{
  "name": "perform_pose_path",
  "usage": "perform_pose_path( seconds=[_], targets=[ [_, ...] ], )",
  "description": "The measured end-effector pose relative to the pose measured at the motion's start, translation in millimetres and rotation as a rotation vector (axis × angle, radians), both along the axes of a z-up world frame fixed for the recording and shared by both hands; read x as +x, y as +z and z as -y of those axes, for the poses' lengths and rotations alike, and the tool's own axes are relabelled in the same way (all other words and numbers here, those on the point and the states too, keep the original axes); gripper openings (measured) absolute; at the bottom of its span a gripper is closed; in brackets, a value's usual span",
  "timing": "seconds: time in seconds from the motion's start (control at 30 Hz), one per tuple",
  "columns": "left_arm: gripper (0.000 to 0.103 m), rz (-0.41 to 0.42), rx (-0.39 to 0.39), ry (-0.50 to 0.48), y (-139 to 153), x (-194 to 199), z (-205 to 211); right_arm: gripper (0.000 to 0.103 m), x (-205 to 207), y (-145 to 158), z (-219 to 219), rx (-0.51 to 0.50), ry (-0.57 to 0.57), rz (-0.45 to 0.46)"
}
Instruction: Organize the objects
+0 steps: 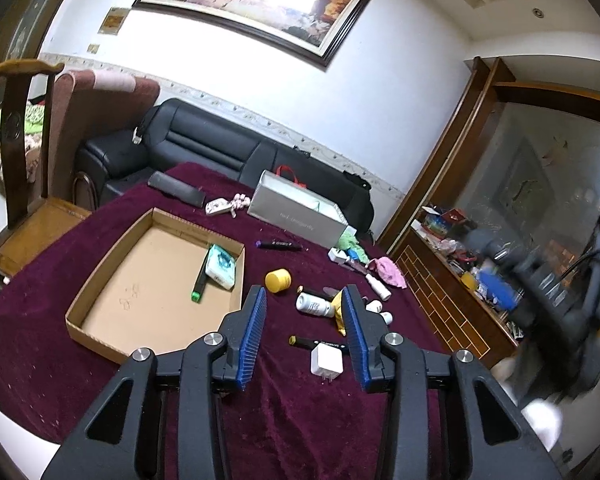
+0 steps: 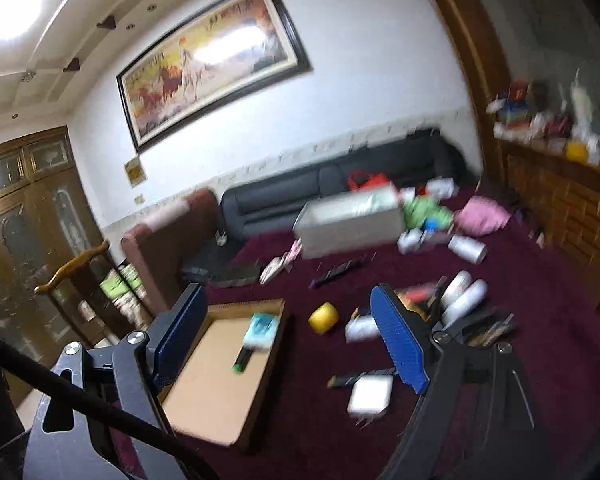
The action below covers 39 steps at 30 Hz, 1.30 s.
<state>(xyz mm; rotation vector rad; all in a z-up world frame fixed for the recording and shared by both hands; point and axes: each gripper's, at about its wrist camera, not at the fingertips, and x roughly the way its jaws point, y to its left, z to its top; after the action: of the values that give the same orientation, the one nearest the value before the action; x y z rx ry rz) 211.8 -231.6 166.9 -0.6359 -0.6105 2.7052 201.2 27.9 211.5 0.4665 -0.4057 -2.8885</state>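
Cardboard tray (image 1: 96, 336) on the maroon-covered bench (image 1: 300, 420), already holding a tissue pack (image 1: 221, 266) and a green-tipped marker (image 1: 199, 280) against its right wall. Scattered to the right of the tray: a yellow jar (image 1: 278, 281) nearest it, a white bottle (image 1: 314, 305) further right, and nearer the camera a black pen (image 1: 312, 343) touching a white charger plug (image 1: 327, 360).

Left hand-held gripper (image 1: 305, 320) poised just right of the tray, jaws partly apart and empty, framing the plug and pen on the cloth below. Right hand-held gripper (image 2: 290, 312) spread wide, holding nothing, raised over the tray's right side; blurred view, so little detail there.

Most likely next pick: the charger plug. Probably light, rigid, hard smooth plastic, so somewhat slippery but not fragile. Best taken across two flat opposite faces of the square body, well clear of the metal prongs pointing toward the camera. Worth watching the pen lying against its far edge, easily dragged or rolled along. Soft cloth underneath, so room to press down slightly before closing.
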Motion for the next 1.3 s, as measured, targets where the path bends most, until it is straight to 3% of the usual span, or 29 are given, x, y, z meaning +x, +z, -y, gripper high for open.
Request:
perform_pose_path(
  seconds=[0.13,0.23,0.37,0.47,0.6,0.63,0.7,0.77,0.83,0.9,1.0,1.17,1.3],
  targets=[
    [0.034,-0.04,0.017,-0.006,27,7,12,0.085,24,65,-27,0.043,-0.035,-0.11],
    [0.034,-0.12,0.001,0.013,62,20,22,0.085,43,122,-33,0.114,-0.053,-0.223],
    [0.047,-0.237,-0.038,0.05,113,34,26,0.085,48,190,-40,0.147,0.017,-0.242],
    [0.047,-0.28,-0.029,0.0,146,32,23,0.085,55,236,-49,0.187,-0.02,-0.275],
    [0.05,-0.344,-0.117,-0.01,177,24,3,0.085,62,287,-71,0.222,-0.112,-0.331],
    [0.056,-0.355,-0.136,-0.015,183,17,-3,0.088,63,295,-78,0.229,-0.138,-0.348],
    [0.064,-0.366,-0.156,-0.02,182,6,-15,0.103,60,298,-88,0.251,-0.159,-0.368],
    [0.066,-0.353,-0.165,-0.026,171,-8,-25,0.103,51,278,-97,0.255,-0.151,-0.372],
    [0.066,-0.291,-0.16,-0.057,151,-30,-40,0.103,30,240,-105,0.242,-0.101,-0.311],
    [0.066,-0.199,-0.152,-0.084,126,-57,-55,0.103,-10,184,-110,0.208,-0.018,-0.148],
    [0.066,-0.117,-0.149,-0.068,102,-81,-73,0.103,-56,106,-115,0.161,0.053,0.016],
    [0.066,0.014,-0.197,-0.007,54,-113,-98,0.103,-106,-14,-132,0.036,0.014,0.176],
    [0.065,0.132,-0.257,0.052,15,-135,-108,0.103,-140,-78,-162,-0.106,-0.018,0.274]
  ],
)
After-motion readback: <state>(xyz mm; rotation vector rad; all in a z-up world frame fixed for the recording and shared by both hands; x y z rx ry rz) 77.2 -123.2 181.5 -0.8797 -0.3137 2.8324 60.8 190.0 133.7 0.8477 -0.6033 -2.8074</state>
